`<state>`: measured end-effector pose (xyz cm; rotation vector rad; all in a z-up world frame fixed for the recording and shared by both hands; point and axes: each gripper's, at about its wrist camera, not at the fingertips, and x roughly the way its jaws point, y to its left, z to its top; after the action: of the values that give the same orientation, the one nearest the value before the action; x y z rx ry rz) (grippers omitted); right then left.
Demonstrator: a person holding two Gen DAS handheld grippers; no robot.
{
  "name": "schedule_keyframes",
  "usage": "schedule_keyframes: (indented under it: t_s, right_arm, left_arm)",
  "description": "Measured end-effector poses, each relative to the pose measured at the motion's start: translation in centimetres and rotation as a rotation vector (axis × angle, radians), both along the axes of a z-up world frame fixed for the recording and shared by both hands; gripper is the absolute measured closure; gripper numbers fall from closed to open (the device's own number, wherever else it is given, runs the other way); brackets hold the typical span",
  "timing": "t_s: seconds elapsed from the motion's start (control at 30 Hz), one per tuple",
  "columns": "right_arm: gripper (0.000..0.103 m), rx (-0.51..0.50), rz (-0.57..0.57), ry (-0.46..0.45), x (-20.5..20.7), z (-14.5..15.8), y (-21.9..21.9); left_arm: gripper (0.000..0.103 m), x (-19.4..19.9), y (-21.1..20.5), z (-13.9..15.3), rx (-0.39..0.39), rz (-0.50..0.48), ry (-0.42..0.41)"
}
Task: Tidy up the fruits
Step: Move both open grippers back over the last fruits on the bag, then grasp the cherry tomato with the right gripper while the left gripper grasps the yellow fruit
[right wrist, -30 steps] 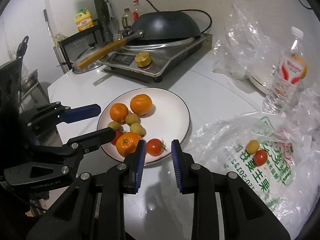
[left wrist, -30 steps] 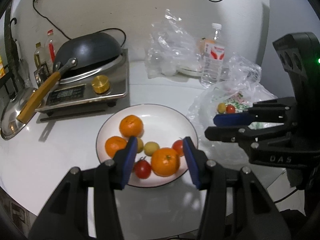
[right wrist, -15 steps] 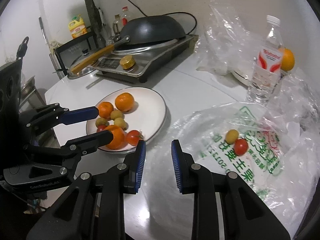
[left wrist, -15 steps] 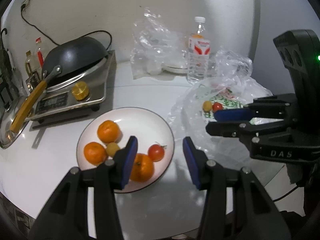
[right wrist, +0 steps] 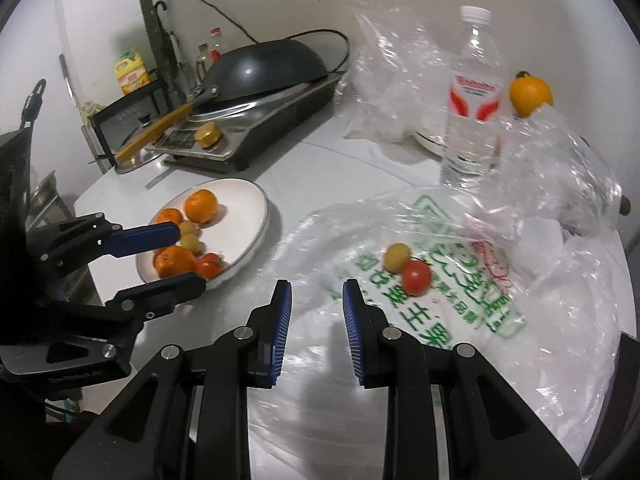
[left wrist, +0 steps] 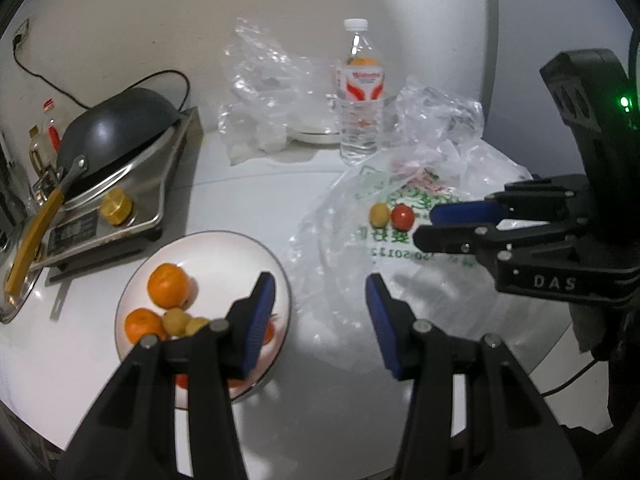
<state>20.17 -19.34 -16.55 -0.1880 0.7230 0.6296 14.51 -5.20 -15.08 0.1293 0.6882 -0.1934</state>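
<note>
A white plate [left wrist: 224, 252] [right wrist: 248, 208] holds oranges [left wrist: 168, 285], small yellow-green fruits [left wrist: 176, 320] and tomatoes [right wrist: 208, 266]. A yellow-green fruit [left wrist: 379, 213] [right wrist: 397, 257] and a red tomato [left wrist: 402, 216] [right wrist: 416, 277] lie on a printed plastic bag [right wrist: 460, 308]. My left gripper [left wrist: 320, 312] is open and empty, above the table between plate and bag. My right gripper [right wrist: 316, 320] is open and empty, over the bag's near edge, left of the two loose fruits; it also shows in the left wrist view [left wrist: 452, 224].
An induction cooker with a wok [left wrist: 116, 132] stands at the back left. A water bottle [right wrist: 472, 100], crumpled clear bags [left wrist: 264, 92] and an orange fruit [right wrist: 530, 94] on a dish are at the back. The round table's edge [left wrist: 120, 460] is close in front.
Both grippers have swung right, away from the plate and toward the plastic bag. The plate has slid to the left in both views. Both stay open and empty.
</note>
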Motion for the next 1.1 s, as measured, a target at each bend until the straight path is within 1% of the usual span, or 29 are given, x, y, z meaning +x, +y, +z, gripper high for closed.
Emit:
schedule_keyframes:
  t_s: [0.33,0.47,0.77,1.1]
  right_arm:
    - [0.075,-0.001,-0.054,0.007,2.2,-0.9,-3.3]
    - [0.075,-0.002,-0.059,0.017,3.4,-1.4,-3.8]
    - [0.075,-0.024,-0.051,0.039,6.4,-2.3,-3.7]
    - [0.072,-0.058,-0.046,0.079,9.0,-3.9,-2.5]
  left_arm:
    - [0.054,2.0,-2.7,-0.5,0.022,-0.032,0.026]
    - [0.054,3.1,-3.5,-0.7,0.026,-0.037,0.036]
    - [0.054,5.2,-4.1,-0.8,0.017,-0.042,0.043]
    - [0.054,6.9,-4.2,-1.7,0.006,-0.042,0.067]
